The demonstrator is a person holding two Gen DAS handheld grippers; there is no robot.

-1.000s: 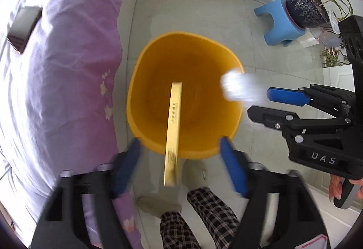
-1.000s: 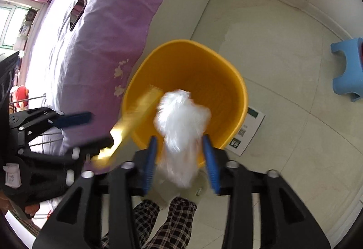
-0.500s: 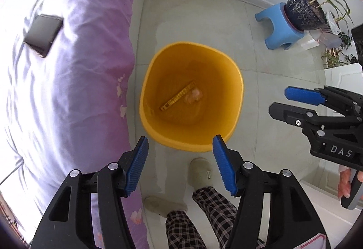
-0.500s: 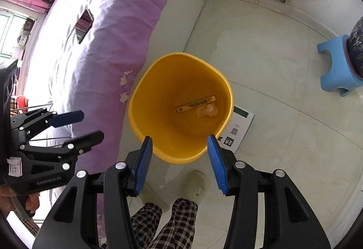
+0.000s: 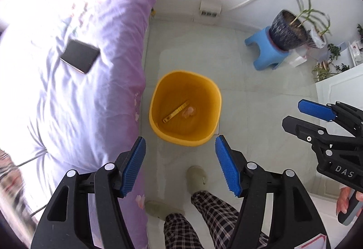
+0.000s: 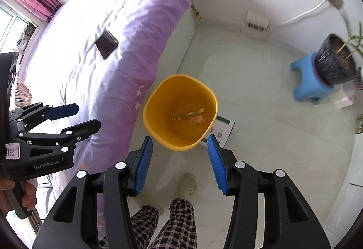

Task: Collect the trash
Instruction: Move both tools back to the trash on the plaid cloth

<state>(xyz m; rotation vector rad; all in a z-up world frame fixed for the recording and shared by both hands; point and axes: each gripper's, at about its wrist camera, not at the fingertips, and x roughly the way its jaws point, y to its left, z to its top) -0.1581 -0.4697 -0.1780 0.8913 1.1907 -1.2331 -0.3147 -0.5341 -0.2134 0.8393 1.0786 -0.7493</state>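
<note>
Floor-standing yellow bin (image 5: 185, 108), trash (image 5: 188, 111) inside

Yellow bin (image 5: 158, 99), purple bedspread (image 5: 109, 81), plaid trousers (image 5: 204, 219)

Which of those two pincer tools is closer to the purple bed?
The left gripper. It hangs by the bed edge, its left finger over the cover. The right gripper is further out over the floor, beyond the yellow bin.
</note>
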